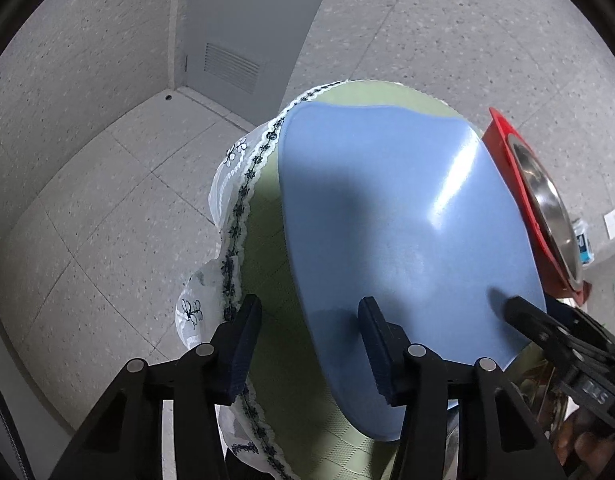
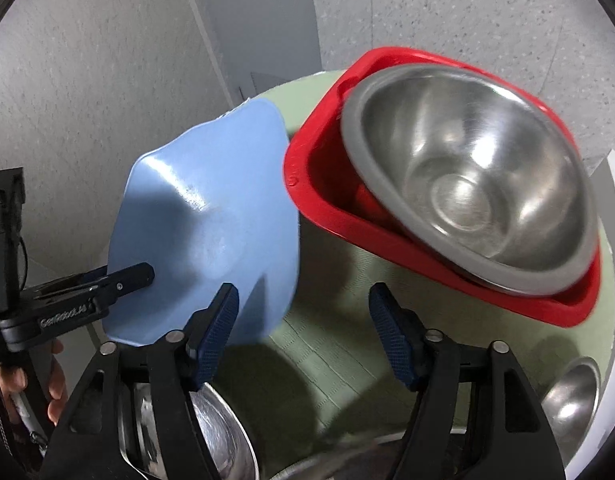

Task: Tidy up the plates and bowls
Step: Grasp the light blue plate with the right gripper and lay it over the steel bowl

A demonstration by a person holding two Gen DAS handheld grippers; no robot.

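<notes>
A large blue plate (image 1: 407, 208) lies tilted over the green tablecloth (image 1: 267, 216), its near part above a steel bowl (image 2: 215, 428). My left gripper (image 1: 311, 344) is open and straddles the plate's left rim, with one finger over the plate, the other over the cloth, and a gap showing. My right gripper (image 2: 303, 320) is open too. Its left finger overlaps the blue plate (image 2: 211, 208) at the right rim, and its right finger hangs over bare cloth. A red basin (image 2: 327, 204) holds a big steel bowl (image 2: 467, 176).
A small steel bowl (image 2: 571, 396) sits at the table's right edge. The lace trim (image 1: 243, 200) marks the round table's left edge, with tiled floor (image 1: 99, 200) and a grey door (image 1: 247, 20) beyond. A hand (image 2: 55, 384) holds the left gripper's handle.
</notes>
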